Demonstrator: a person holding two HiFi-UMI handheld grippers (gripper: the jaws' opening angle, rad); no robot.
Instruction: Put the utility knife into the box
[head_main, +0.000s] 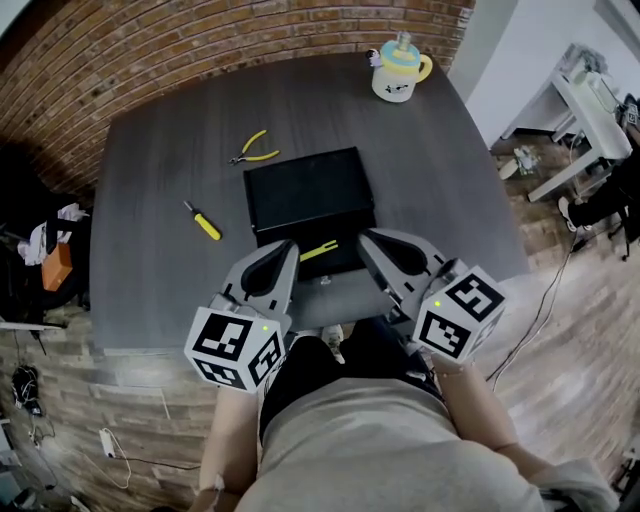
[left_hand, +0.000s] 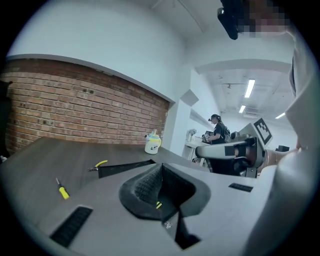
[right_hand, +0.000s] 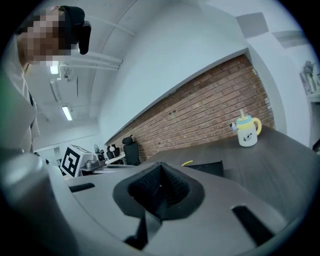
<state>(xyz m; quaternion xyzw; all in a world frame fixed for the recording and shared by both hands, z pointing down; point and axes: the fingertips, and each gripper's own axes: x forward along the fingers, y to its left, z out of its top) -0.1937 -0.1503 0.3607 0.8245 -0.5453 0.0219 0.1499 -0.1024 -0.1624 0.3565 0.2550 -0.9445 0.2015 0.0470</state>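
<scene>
Between the tips of the two grippers lies the knife (head_main: 318, 251), a slim yellow bar over the near edge of the black box (head_main: 310, 195). Whether it rests inside the box or on top of it cannot be told. Its long axis runs across from one gripper to the other, the end nearer the right gripper (head_main: 372, 245) tilted slightly away from the person. Which end carries the blade is too small to tell.

Both grippers hover side by side over the near table (head_main: 160, 270) edge, tips aimed at the box. The left gripper (head_main: 283, 252) has its pads pressed together with nothing between them. In its own view a yellow sliver of the knife (left_hand: 158, 204) shows just below the seam of the pads, beyond them and not gripped. The right gripper's pads are likewise closed on each other and empty in its own view.

Ahead and to the left of the left gripper a yellow screwdriver (head_main: 203, 221) lies on the table. Farther ahead, past the box's far left corner, are yellow-handled pliers (head_main: 255, 148). Well beyond the right gripper, near the table's far edge, stands a cup (head_main: 398, 70) with a yellow handle.
</scene>
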